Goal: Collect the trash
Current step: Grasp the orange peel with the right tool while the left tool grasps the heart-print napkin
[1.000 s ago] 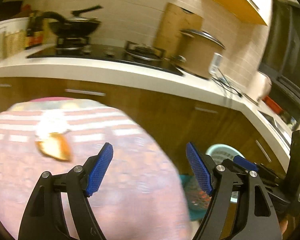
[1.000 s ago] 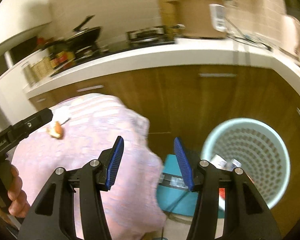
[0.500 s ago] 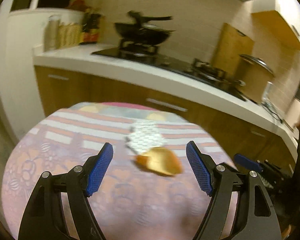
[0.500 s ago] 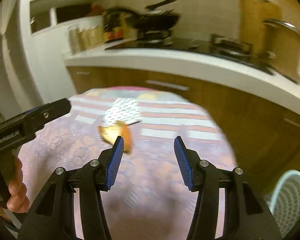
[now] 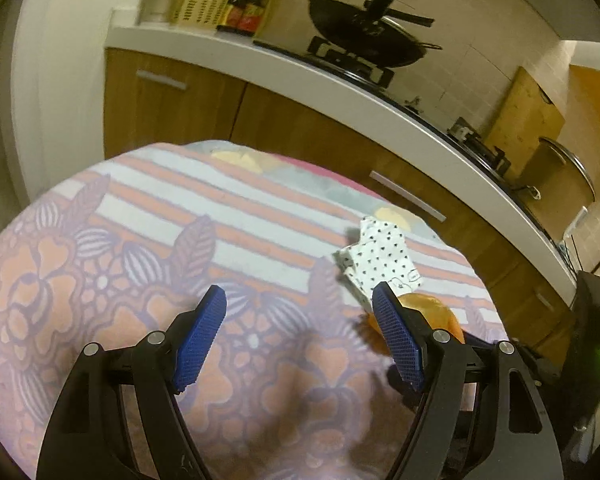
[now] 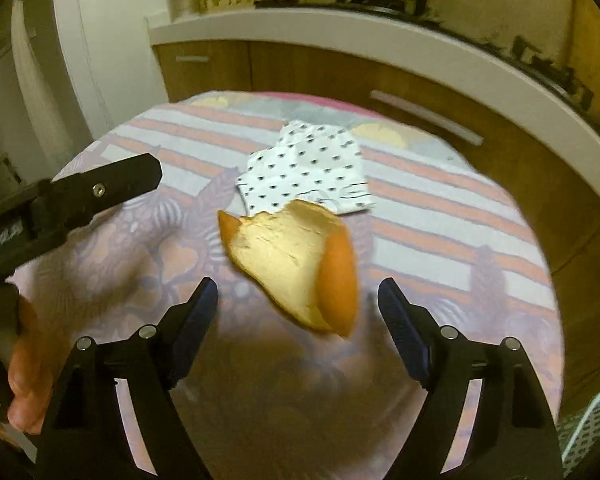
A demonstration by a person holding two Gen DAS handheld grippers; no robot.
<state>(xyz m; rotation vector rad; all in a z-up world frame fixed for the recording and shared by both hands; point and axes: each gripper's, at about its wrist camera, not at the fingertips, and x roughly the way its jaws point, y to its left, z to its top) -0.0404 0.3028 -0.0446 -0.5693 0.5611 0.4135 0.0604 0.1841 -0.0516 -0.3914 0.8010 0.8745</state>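
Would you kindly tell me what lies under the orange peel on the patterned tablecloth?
The curled orange peel overlaps a corner of the white dotted paper wrapper on the floral tablecloth; anything beneath it is hidden.

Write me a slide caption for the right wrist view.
Right tool, jaws opening, poised over an orange peel beside dotted paper on a patterned tablecloth.

In the left view the right finger (image 5: 396, 340) hides most of the peel (image 5: 440, 316), while the bin (image 6: 588, 432) is cut off at the right view's lower right edge.
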